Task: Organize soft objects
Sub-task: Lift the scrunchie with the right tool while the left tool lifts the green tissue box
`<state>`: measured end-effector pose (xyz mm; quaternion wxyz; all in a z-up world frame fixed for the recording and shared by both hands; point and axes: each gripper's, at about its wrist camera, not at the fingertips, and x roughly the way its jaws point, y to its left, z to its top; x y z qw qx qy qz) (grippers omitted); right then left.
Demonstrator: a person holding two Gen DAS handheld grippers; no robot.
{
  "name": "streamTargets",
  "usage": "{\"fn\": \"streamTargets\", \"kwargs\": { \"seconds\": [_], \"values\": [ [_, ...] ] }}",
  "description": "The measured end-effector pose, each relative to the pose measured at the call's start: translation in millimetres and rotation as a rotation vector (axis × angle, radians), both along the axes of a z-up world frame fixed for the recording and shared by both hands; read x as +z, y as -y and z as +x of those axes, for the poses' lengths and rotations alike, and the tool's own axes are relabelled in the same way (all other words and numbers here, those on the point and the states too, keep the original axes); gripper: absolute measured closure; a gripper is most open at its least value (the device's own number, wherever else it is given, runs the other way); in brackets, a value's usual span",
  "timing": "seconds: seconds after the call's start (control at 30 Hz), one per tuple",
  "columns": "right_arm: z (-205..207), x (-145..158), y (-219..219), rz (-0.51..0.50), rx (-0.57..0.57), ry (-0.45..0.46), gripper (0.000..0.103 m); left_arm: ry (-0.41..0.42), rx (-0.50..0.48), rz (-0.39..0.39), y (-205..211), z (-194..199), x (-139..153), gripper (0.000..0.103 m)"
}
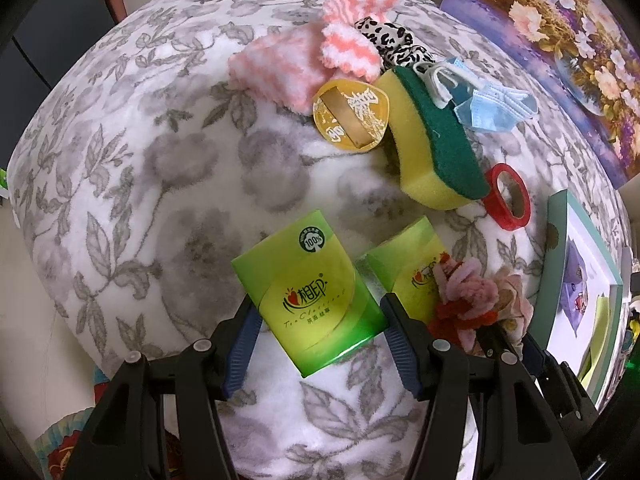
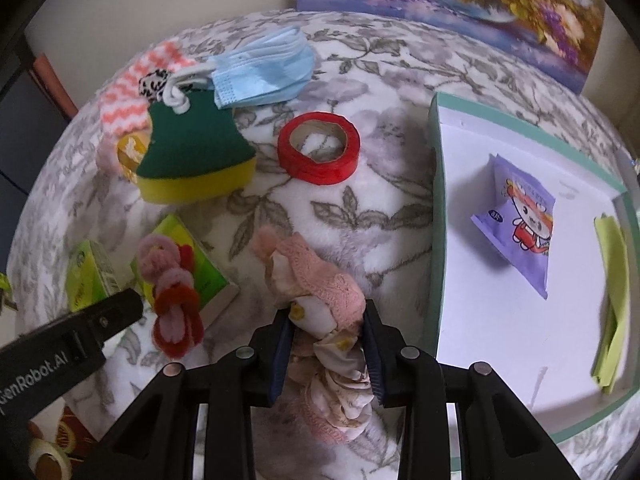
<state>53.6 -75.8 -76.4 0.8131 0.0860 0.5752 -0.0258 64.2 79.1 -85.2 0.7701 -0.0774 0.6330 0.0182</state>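
My left gripper (image 1: pixel 318 306) points down, its blue pads against both sides of a green tissue pack (image 1: pixel 308 292) on the floral blanket (image 1: pixel 160 168). A second green pack (image 1: pixel 408 268) lies just to its right, with a pink and red pipe-cleaner twist (image 2: pixel 172 292) on top. My right gripper (image 2: pixel 326 312) is shut on a pink lace and floral scrunchie (image 2: pixel 320 280), which bunches between its pads just left of the white box (image 2: pixel 436 200). The left gripper's black finger (image 2: pixel 104 320) shows at the left edge of the right wrist view.
A yellow and green sponge (image 2: pixel 192 160), blue face masks (image 2: pixel 260 72), a red tape roll (image 2: pixel 318 150), pink striped cloths (image 1: pixel 288 68), a leopard-print scrunchie (image 1: pixel 388 36) and a yellow disc (image 1: pixel 352 116) lie further back. The teal-rimmed box holds a purple packet (image 2: pixel 516 224) and a lime cloth (image 2: pixel 612 300).
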Motion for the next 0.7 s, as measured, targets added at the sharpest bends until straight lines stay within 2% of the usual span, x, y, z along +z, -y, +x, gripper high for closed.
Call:
{"fn": "streamTargets", "kwargs": {
  "seconds": [0.2, 0.53, 0.6, 0.7],
  "values": [
    [-2, 1, -7, -0.049, 0.031, 0.012, 0.068, -0.002, 0.001, 0.019, 3, 0, 1, 0.040],
    [-8, 2, -10, -0.055, 0.035, 0.024, 0.070, 0.000, -0.006, 0.046, 8, -1, 4, 0.040],
    [-9, 2, -12, -0.050, 0.031, 0.018, 0.073, 0.003, -0.008, 0.048, 11, 0, 5, 0.040],
    [-6, 5, -9, -0.037, 0.050, 0.004, 0.084, 0.000, -0.003, 0.051, 14, 1, 8, 0.041]
  ]
}}
